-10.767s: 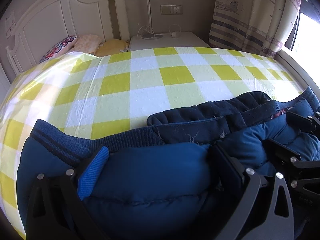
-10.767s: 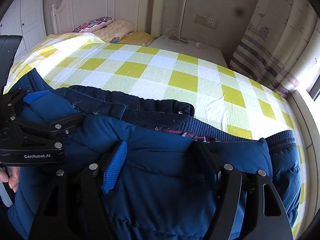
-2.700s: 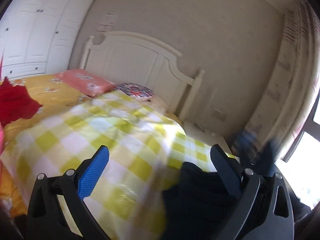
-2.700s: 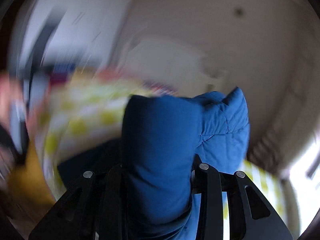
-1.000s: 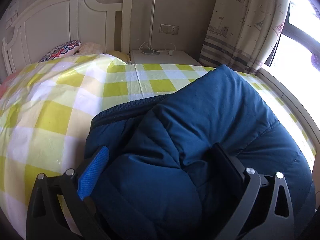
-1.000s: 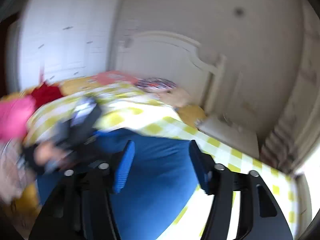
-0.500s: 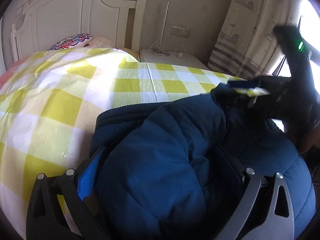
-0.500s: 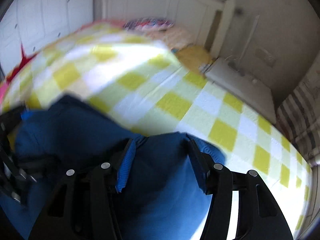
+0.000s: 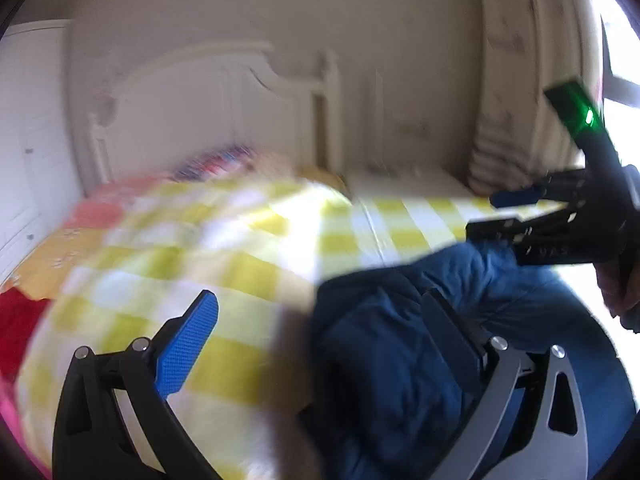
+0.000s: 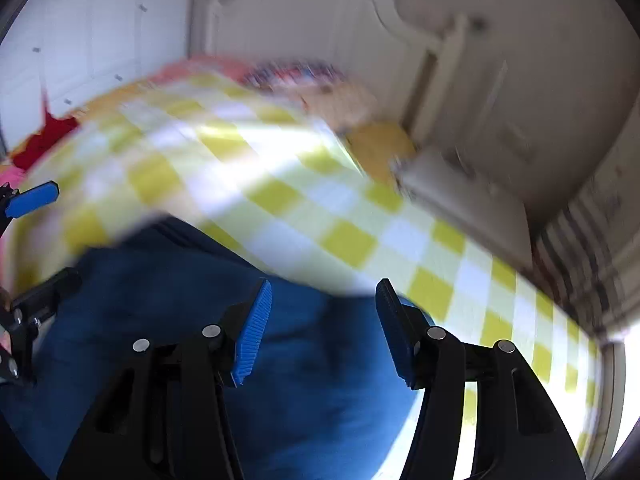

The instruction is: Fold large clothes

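Observation:
A dark blue padded jacket (image 9: 400, 360) lies bunched on the yellow-and-white checked bedspread (image 9: 224, 264). My left gripper (image 9: 320, 300) is wide open. Its blue pad hangs over the bedspread and its other finger stands over the jacket's edge, with nothing pinched. In the right wrist view the jacket (image 10: 168, 308) fills the lower left. My right gripper (image 10: 324, 285) hovers above it, open, both ribbed pads bare. Each gripper shows in the other's view: the right gripper (image 9: 482, 214) is at the far right above the jacket, and the left gripper (image 10: 66, 232) is at the left edge. Both views are blurred by motion.
A white headboard (image 9: 208, 92) and pillows (image 9: 224, 160) stand at the far end of the bed. A white nightstand (image 10: 460, 196) and a striped curtain (image 9: 508, 152) are beyond the bed's right side. Red clothing (image 9: 16, 320) lies at the left, near a white wardrobe (image 10: 92, 32).
The left gripper has lifted off the jacket and swung left, so the jacket now sits at the lower right of its view. The right gripper has moved over the jacket, still open.

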Available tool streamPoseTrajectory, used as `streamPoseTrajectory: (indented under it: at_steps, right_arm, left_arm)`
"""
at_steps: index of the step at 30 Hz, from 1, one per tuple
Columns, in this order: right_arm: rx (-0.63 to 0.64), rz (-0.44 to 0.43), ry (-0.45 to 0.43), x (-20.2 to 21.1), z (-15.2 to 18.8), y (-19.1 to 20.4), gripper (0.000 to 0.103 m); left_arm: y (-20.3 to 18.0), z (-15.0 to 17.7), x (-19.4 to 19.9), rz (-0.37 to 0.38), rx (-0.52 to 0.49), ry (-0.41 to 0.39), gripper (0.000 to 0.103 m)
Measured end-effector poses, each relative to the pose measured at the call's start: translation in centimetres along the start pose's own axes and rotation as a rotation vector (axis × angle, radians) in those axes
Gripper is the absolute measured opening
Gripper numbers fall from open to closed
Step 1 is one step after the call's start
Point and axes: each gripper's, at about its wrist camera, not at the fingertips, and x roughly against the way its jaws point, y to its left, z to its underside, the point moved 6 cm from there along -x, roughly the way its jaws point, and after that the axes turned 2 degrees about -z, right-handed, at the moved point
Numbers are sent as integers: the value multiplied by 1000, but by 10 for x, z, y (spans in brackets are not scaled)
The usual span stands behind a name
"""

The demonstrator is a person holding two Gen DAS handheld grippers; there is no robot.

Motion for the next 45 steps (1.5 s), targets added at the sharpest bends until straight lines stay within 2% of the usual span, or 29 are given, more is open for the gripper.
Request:
streamPoseTrajectory:
  at_steps: [3, 5, 6, 7, 9, 10, 11, 13, 14, 18, 22, 23, 25, 26, 27, 29, 30, 31, 33, 34, 37, 40, 41, 43, 44, 45]
  right_arm:
    - [104, -76, -5, 5, -10, 45, 54]
    - [186, -124, 67, -15, -4, 76, 54]
    - [228, -148, 139, -32, 6, 90, 54]
    - [271, -144, 205, -50, 16, 101, 55]
    - [236, -172, 246, -61, 14, 102, 55]
    - [218, -183, 258, -61, 13, 101, 55]
    - [206, -185, 257, -59, 13, 100, 55]
    - [223, -149, 225, -49, 14, 102, 55]
    - [235, -130, 197, -37, 14, 102, 55]
    - [196, -183, 21, 37, 16, 95, 57]
    - [176, -99, -125, 117, 41, 78, 58]
    - [167, -80, -162, 136, 54, 74, 60]
    - [124, -44, -214, 159, 85, 64, 76]
    - [91, -49, -226, 163, 99, 60, 83]
    - [49, -71, -222, 161, 119, 58, 84]
    - [17, -117, -69, 124, 165, 65, 83]
    - [-13, -112, -73, 110, 188, 67, 81]
    - [-68, -134, -111, 110, 196, 63, 82]
    - [-110, -173, -86, 116, 192, 56, 80]
    - [-97, -154, -97, 125, 188, 55, 79]
    - [-18, -74, -163, 150, 180, 60, 77]
    - [-8, -98, -279, 176, 178, 69, 77]
    - [1, -101, -286, 177, 180, 70, 78]
    - [21, -119, -211, 161, 190, 78, 77]
    - [41, -133, -130, 139, 199, 86, 75]
    - [40, -130, -133, 130, 203, 90, 79]
  left_arm:
    - [1, 5, 56, 67, 73, -61, 101]
    - [-16, 20, 78, 130, 39, -60, 101]
    - [-31, 30, 87, 170, 5, -54, 101]
    - [-50, 47, 92, 194, -56, -34, 101]
    - [-78, 88, 74, 135, -181, 59, 101]
    - [-78, 100, 66, 133, -162, 66, 101]
    - [-71, 110, 61, 177, -73, 67, 101]
    - [-61, 123, 53, 271, 47, 119, 101]
    - [-61, 125, 52, 284, 49, 117, 101]
    - [-64, 128, 53, 272, 31, 117, 101]
    - [-64, 129, 49, 278, 46, 122, 101]
    - [-65, 129, 48, 276, 46, 122, 101]
    - [-62, 129, 45, 271, 46, 124, 101]
    - [-63, 128, 45, 268, 44, 125, 101]
    - [-64, 128, 46, 266, 43, 126, 101]
    - [-63, 128, 47, 258, 40, 131, 101]
    - [-61, 128, 43, 257, 29, 144, 101]
    - [-65, 130, 42, 250, 8, 150, 101]
    - [-67, 130, 43, 226, 3, 137, 101]
    - [-67, 130, 44, 212, 11, 135, 101]
    - [-67, 131, 45, 207, 19, 134, 101]
    - [-67, 131, 44, 213, 25, 134, 101]
    - [-67, 131, 44, 212, 25, 132, 101]
    - [-67, 131, 44, 215, 29, 129, 101]
    - [-66, 131, 46, 216, 31, 127, 101]
    - [-66, 131, 46, 213, 30, 128, 101]
